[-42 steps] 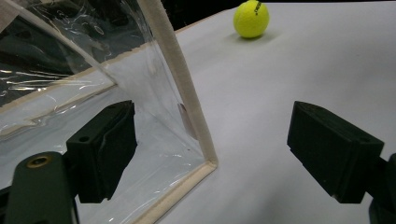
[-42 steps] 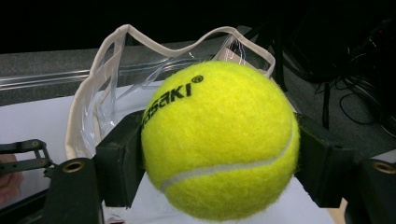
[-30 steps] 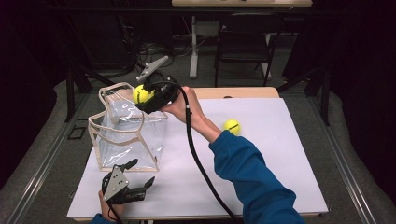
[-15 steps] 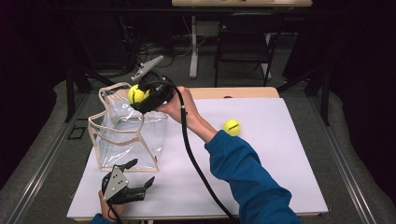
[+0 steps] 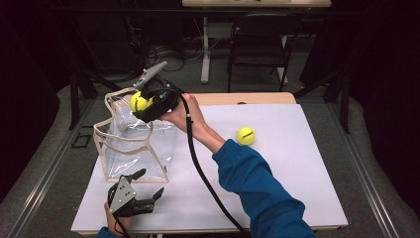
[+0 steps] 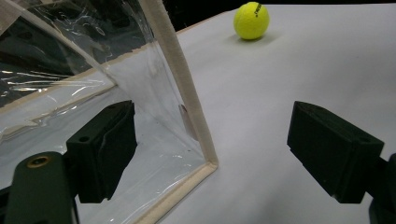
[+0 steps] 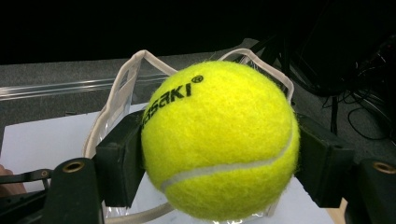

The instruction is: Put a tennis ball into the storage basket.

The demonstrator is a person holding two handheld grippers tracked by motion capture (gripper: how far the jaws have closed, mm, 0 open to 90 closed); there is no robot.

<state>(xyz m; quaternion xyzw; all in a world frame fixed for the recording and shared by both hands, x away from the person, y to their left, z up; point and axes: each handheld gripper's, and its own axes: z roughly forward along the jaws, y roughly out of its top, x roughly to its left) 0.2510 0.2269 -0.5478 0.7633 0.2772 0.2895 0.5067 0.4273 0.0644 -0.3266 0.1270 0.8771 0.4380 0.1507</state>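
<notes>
The right gripper (image 5: 143, 105) is pinching a tennis ball (image 5: 138, 102) between both pads, holding it above the open mouth of the clear bag (image 5: 136, 148) at the table's (image 5: 297, 163) left side. To do this well, the ball should be centred over the opening and lowered past the cream rim before the jaws are letting go — a drop from the edge could tip it outside. The left gripper (image 5: 148, 196) is resting spread wide and empty by the bag's near corner. A 2nd ball (image 5: 245, 135) is lying well apart on the table. Compared with 1 second ago, the right gripper is sitting slightly further left — over the bag
</notes>
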